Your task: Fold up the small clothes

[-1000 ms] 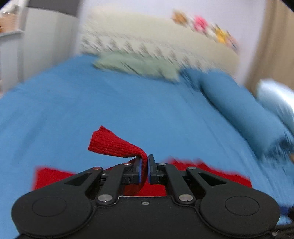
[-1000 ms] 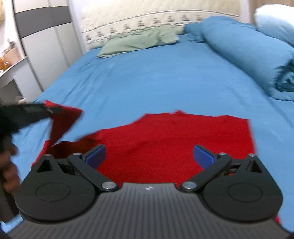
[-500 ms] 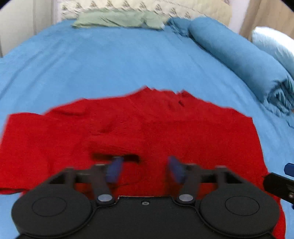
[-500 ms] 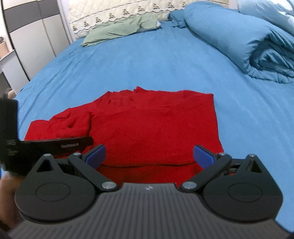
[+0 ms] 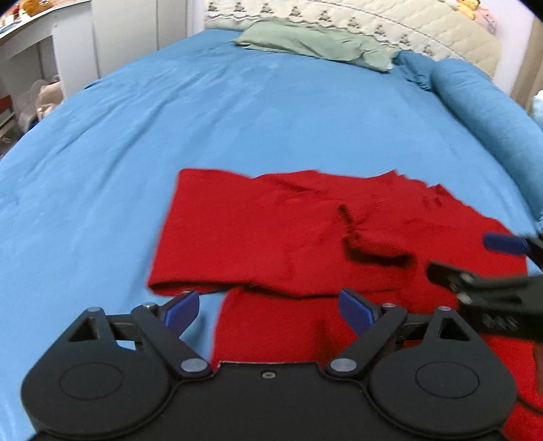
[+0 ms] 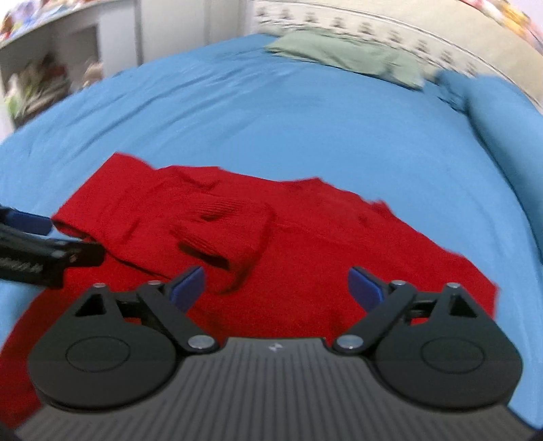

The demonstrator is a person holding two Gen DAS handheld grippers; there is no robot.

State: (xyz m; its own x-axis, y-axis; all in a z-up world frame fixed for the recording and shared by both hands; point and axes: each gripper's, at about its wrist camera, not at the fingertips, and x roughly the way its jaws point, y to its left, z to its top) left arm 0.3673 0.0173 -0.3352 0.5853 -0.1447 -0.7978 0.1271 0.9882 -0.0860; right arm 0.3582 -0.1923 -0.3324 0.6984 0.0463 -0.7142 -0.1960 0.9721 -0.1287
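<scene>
A small red knit sweater lies flat on the blue bed sheet. Its left sleeve is folded in over the body, the cuff resting near the middle. The sweater also shows in the right wrist view with the folded sleeve cuff on top. My left gripper is open and empty, just above the sweater's near left edge. My right gripper is open and empty over the sweater's lower body. Each gripper shows at the edge of the other's view.
A green pillow lies at the head of the bed by the cream headboard. A rolled blue duvet runs along the right side. White furniture stands beyond the bed's left edge.
My left gripper held the sleeve cuff shut a second ago, carried it over the sweater body, then opened and let it go. It has since pulled back left. The right gripper stayed open.
</scene>
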